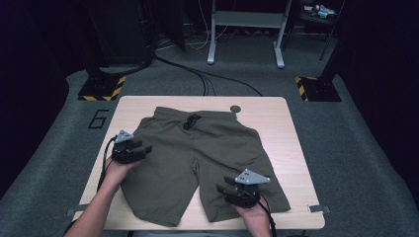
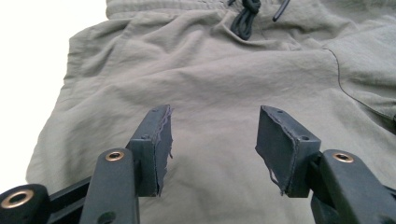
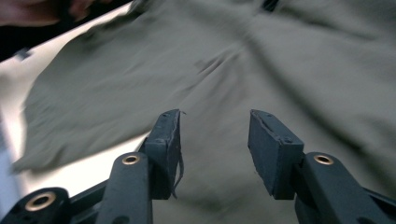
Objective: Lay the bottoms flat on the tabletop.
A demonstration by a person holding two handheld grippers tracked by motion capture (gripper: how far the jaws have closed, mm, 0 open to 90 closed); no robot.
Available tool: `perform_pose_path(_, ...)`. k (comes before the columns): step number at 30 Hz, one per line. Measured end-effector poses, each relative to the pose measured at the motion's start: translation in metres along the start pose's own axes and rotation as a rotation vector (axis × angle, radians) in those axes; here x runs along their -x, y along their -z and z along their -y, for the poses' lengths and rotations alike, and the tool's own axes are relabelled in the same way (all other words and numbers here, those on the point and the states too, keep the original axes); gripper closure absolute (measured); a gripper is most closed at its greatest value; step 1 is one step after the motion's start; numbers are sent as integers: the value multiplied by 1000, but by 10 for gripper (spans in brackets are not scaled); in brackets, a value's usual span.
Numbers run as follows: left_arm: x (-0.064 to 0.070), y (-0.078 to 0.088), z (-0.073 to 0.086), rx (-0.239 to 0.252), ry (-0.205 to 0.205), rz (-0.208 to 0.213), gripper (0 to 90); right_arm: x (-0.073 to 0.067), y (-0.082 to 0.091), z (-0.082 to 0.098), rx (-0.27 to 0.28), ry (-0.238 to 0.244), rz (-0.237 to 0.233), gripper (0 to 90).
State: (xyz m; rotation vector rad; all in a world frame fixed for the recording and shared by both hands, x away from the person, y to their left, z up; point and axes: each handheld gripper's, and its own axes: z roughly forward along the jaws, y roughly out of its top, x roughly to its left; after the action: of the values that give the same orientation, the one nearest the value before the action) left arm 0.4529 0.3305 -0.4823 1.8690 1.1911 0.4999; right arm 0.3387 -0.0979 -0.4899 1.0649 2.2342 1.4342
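Shorts (image 1: 197,158) lay spread flat on the surface (image 1: 276,123), unfolded, as we held both tongs, left (image 1: 146,149) and right (image 1: 222,183), apart and empty over their legs, folding not yet begun.

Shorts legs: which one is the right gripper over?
The leg on the high view's right. The right gripper hovers open above its lower part; the left gripper is at the other leg's outer edge.

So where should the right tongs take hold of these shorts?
Probably at the hem corner of the near right leg of the shorts, coming from the table's near edge. The fabric lies flat there and its free edge gives the open right tongs a layer to pinch.
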Motion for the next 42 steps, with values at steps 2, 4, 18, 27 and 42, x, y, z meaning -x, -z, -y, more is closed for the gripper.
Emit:
perform_pose_path(2, -5, 3, 2, -17, 7, 4, 437, 11, -6, -1, 4, 26, 15, 601)
perform_pose_path(4, -9, 6, 5, -35, 8, 3, 416, 20, -15, -1, -16, 37, 31, 624)
perform_pose_path(18, -51, 21, 41, -91, 82, -42, 364, 74, -98, -29, -196, 113, 80, 513)
perform_pose_path(27, -51, 20, 40, -55, 108, -38, 360, 109, -110, -36, -199, 83, 154, 499)
perform_pose_path(42, -4, 18, 30, -62, 78, 18, 372, 116, -83, -40, -102, 12, 184, 531)
